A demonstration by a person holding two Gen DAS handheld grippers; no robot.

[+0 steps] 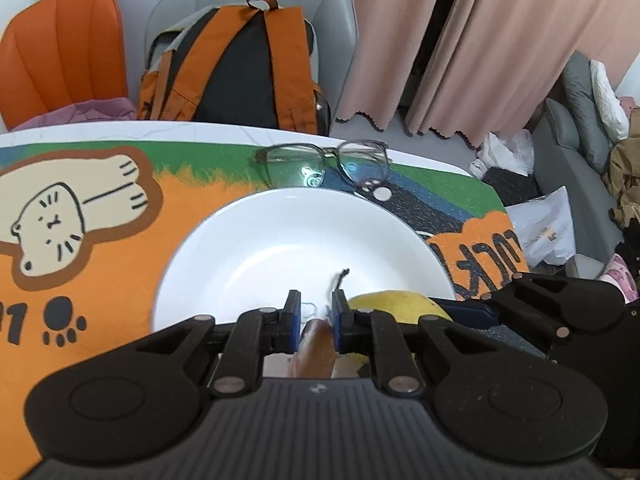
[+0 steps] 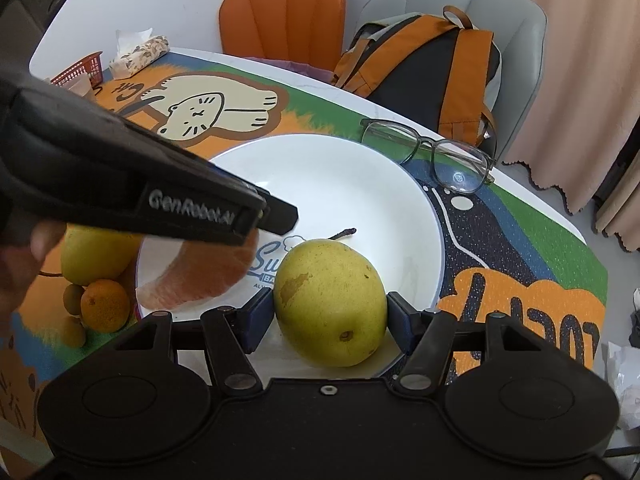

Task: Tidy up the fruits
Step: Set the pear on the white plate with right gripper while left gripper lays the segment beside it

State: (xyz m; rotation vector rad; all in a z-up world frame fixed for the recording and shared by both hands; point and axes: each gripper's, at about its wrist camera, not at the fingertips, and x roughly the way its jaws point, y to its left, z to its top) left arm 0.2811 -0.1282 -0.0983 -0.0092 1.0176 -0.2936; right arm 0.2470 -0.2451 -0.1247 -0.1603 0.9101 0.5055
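On the cat-print table mat (image 2: 520, 240) before pink curtains (image 1: 500, 40), left tool (image 1: 316, 322) pinching pomelo wedge (image 2: 200, 276), right tool (image 2: 330, 316) around pear (image 2: 330, 300).

Both wrist views close, angled down, sharing white plate (image 1: 256, 240)

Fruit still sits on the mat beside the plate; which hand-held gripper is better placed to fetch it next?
Left, probably, once it drops its pink fruit slice: the left hand-held gripper is nearer the small orange. The right hand-held gripper straddles the pear.

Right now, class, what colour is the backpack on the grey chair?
The backpack is orange and black, clearest in the right wrist view.
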